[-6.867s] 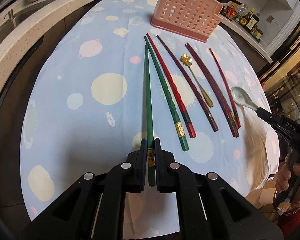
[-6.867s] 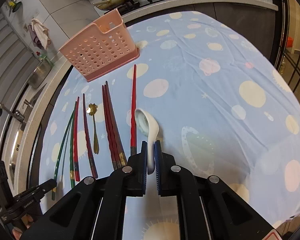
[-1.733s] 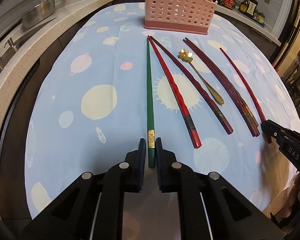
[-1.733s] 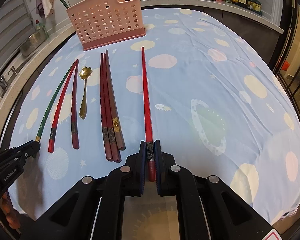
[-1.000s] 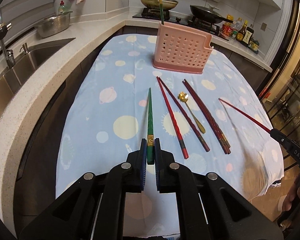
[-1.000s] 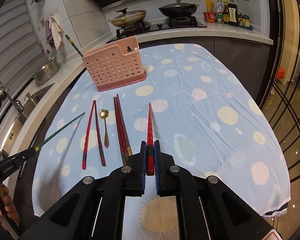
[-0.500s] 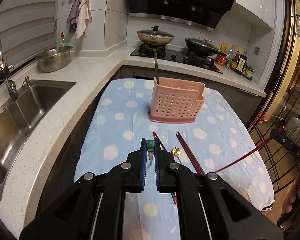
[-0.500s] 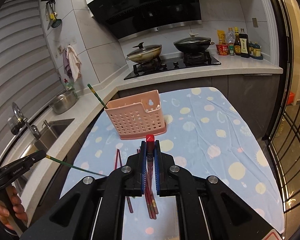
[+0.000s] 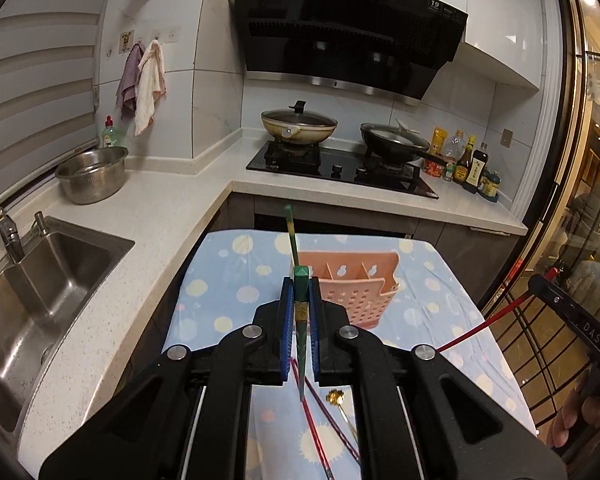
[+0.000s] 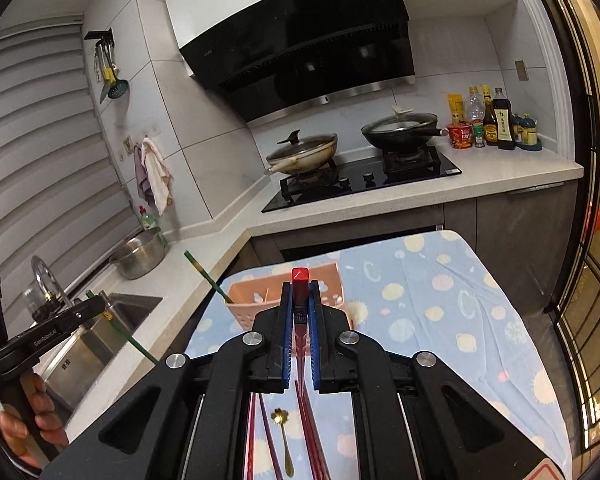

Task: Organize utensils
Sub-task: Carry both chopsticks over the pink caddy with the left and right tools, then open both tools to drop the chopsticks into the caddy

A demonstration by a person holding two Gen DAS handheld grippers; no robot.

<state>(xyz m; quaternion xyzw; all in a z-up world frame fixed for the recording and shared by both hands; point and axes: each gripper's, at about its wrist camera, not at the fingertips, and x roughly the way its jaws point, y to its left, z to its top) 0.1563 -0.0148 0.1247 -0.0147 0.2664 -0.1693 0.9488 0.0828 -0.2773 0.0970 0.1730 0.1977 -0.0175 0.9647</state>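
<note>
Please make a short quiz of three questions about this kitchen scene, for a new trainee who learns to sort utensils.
1. True or false: the left gripper is shut on a green chopstick.
2. What does the right gripper hold? A) a gold spoon B) a red chopstick C) nothing
3. Fill in: one green chopstick already stands in the pink ____ on the table.

Key:
1. True.
2. B. The red chopstick sits between its pads, while the gold spoon lies on the tablecloth.
3. Holder. The standing green chopstick leans out of the pink holder.
</note>
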